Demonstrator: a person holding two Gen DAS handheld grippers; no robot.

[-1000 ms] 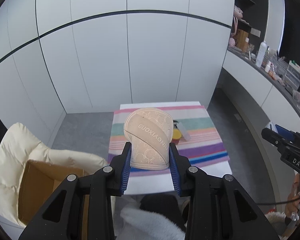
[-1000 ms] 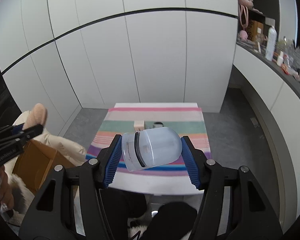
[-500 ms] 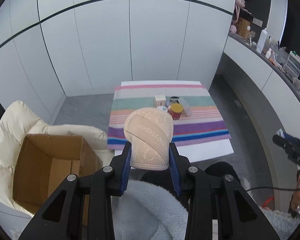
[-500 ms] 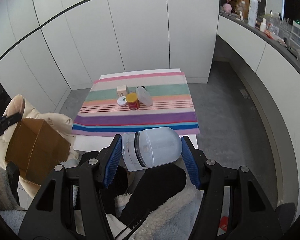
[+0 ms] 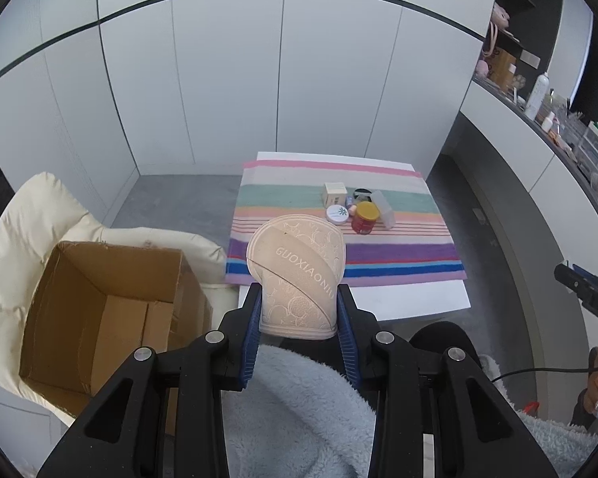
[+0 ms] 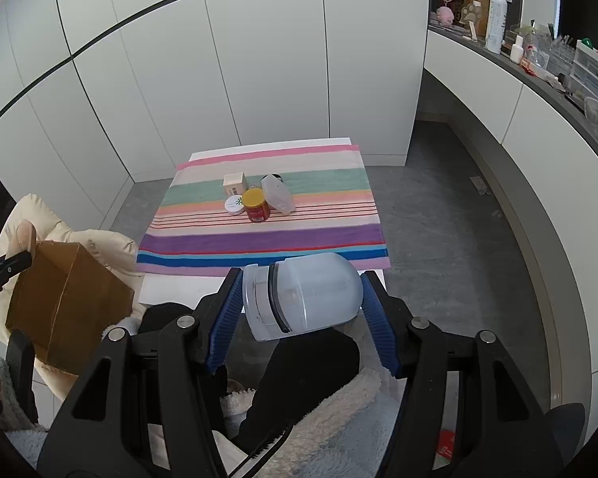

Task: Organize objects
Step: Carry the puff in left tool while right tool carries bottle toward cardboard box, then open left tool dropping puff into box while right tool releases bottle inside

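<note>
My left gripper (image 5: 298, 310) is shut on a beige embossed pouch (image 5: 297, 271) with lettering, held upright above a person's lap. My right gripper (image 6: 302, 298) is shut on a translucent bluish container (image 6: 305, 294) lying on its side between the blue pads. An open cardboard box (image 5: 99, 318) sits on a cream cushion to the left, also in the right wrist view as the box (image 6: 67, 306). On the striped cloth (image 5: 339, 255) of the low white table stand a red jar with a yellow lid (image 5: 365, 218), a small cream box (image 5: 335, 193), a round white tin (image 5: 337, 214) and a clear lidded case (image 5: 382, 209).
A person in a fluffy robe (image 5: 299, 410) and dark trousers sits under both grippers. White cabinet walls close the back. A long counter (image 6: 538, 79) with bottles and bins runs along the right. Grey floor surrounds the table (image 6: 179, 286). The right gripper's tip (image 5: 586, 286) shows at the left view's right edge.
Both grippers have drawn back from the table and sunk, so the table now sits farther off. The cardboard box has come fully into the left view. Both grips are unchanged.
</note>
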